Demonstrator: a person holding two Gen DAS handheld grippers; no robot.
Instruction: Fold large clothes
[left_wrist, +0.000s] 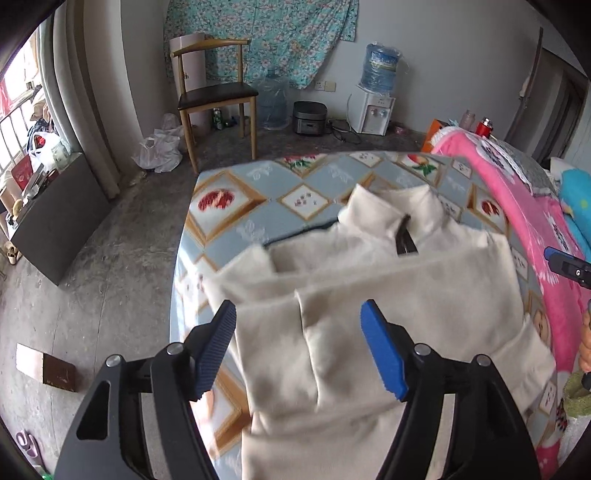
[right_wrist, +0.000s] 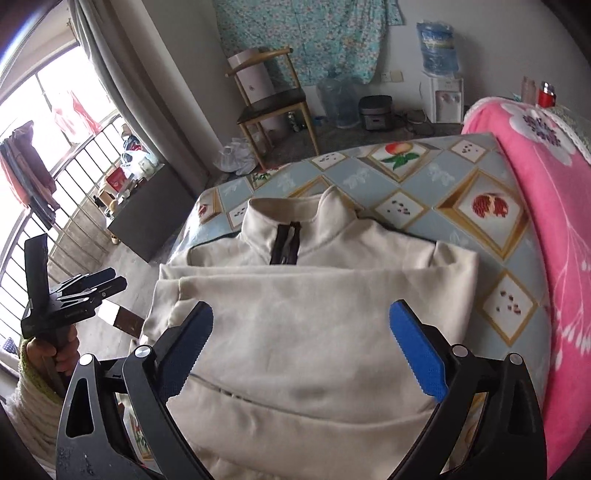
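Note:
A cream zip-neck sweatshirt (left_wrist: 369, 295) (right_wrist: 314, 325) lies on the patterned bed sheet, collar away from me, its lower part folded up over the chest and a sleeve folded across. My left gripper (left_wrist: 299, 314) hangs above the garment's left part, open, blue pads apart with nothing between them. My right gripper (right_wrist: 301, 314) hovers over the folded front, open wide and empty. In the right wrist view the left gripper (right_wrist: 92, 286) appears at the left edge, held by a hand in a knitted sleeve. The right gripper's tip shows at the right edge of the left wrist view.
The bed sheet (left_wrist: 258, 206) shows fruit tiles; a pink floral blanket (right_wrist: 546, 221) lies along the right. On the concrete floor stand a wooden chair (left_wrist: 218, 96), water bottles, a dispenser (left_wrist: 375, 110), a rice cooker and a dark cabinet (left_wrist: 59, 218) by the window.

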